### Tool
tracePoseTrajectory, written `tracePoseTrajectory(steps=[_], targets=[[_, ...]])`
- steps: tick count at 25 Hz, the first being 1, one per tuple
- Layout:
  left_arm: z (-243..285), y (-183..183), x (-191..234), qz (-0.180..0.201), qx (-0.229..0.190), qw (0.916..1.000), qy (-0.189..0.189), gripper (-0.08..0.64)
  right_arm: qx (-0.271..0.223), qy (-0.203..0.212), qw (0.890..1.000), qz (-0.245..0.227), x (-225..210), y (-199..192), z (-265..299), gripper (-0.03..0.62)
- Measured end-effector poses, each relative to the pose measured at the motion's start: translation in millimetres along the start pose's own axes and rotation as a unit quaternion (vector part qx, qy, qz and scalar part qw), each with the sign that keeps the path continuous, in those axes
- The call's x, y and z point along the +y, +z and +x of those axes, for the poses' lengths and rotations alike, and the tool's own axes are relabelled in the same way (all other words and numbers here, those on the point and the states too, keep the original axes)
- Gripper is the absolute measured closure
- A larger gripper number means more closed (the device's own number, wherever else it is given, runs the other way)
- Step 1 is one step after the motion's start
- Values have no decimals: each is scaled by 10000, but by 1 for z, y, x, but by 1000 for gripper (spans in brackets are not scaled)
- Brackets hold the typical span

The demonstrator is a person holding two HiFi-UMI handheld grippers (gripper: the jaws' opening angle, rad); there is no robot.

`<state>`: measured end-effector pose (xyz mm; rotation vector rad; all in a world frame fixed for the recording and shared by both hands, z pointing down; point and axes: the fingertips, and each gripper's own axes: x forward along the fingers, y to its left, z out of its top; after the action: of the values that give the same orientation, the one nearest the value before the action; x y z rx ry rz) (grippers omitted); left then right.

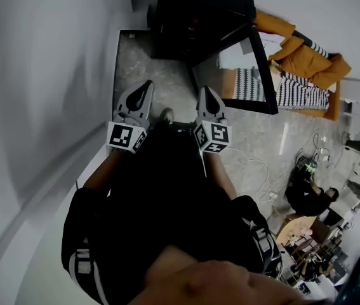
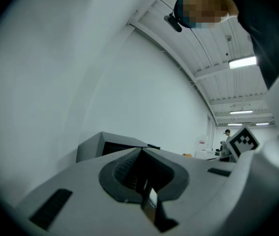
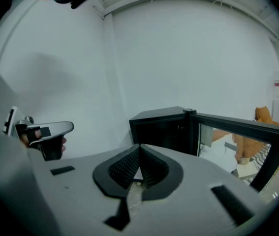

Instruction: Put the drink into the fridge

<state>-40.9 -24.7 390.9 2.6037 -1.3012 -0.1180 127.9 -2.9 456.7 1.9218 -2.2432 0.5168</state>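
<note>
No drink shows in any view. The black mini fridge (image 1: 195,18) stands on the floor ahead of me, its glass door (image 1: 260,68) swung open to the right; the inside is too dark to read. Both grippers are held side by side above the floor in front of it. My left gripper (image 1: 146,85) has its jaws together with nothing between them, and so does my right gripper (image 1: 206,91). In the right gripper view the fridge (image 3: 161,127) and its open door (image 3: 242,134) lie just beyond the shut right gripper (image 3: 139,147). The left gripper (image 2: 141,150) points past the fridge (image 2: 102,146).
A white wall (image 1: 40,75) runs close along the left. Right of the fridge door stands an orange seat (image 1: 306,59) with a striped cloth. Cables (image 1: 256,170) trail over the marble floor, and a person in dark clothes (image 1: 306,196) sits among clutter at lower right.
</note>
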Motion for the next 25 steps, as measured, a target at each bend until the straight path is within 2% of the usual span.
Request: tracePoseTrajectory(steps=[25], targets=[[11, 4, -7, -28, -14, 9999, -102, 555, 44, 72, 10000, -46, 1, 2, -1, 592]])
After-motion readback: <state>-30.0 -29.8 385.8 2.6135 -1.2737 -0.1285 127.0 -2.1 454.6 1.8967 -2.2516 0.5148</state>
